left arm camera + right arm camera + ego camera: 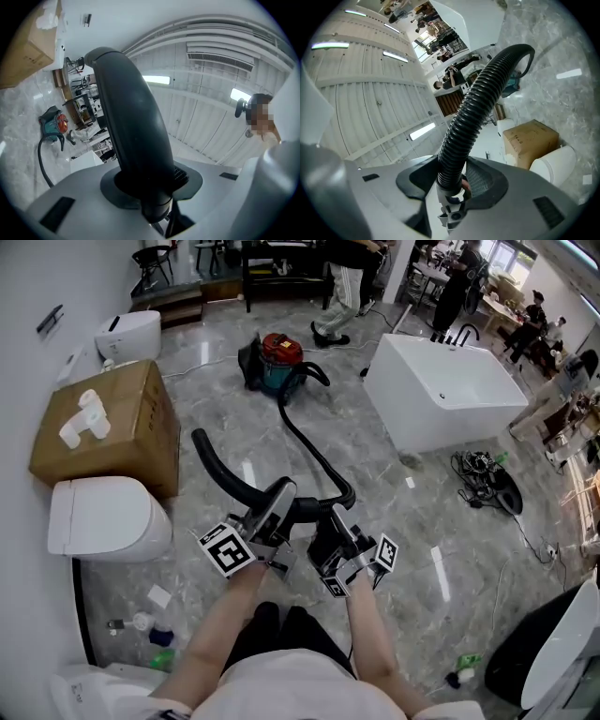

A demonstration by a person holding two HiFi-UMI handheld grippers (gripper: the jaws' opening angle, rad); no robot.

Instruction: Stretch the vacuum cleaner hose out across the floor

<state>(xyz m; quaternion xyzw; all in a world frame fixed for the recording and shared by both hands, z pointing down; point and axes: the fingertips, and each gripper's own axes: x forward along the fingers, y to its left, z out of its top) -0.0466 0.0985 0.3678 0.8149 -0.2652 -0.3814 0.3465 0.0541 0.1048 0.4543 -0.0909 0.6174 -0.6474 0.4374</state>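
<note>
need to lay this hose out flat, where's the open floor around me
Bare floor lies right of the hose, bordered by the bathtub and cable tangle. A narrower strip runs between the cardboard box and the hose. Crowded: the left wall side, with the toilet and litter.

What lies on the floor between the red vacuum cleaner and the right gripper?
In the head view, only the black hose crosses that stretch of bare grey floor, running from the vacuum cleaner into the right gripper.
</note>
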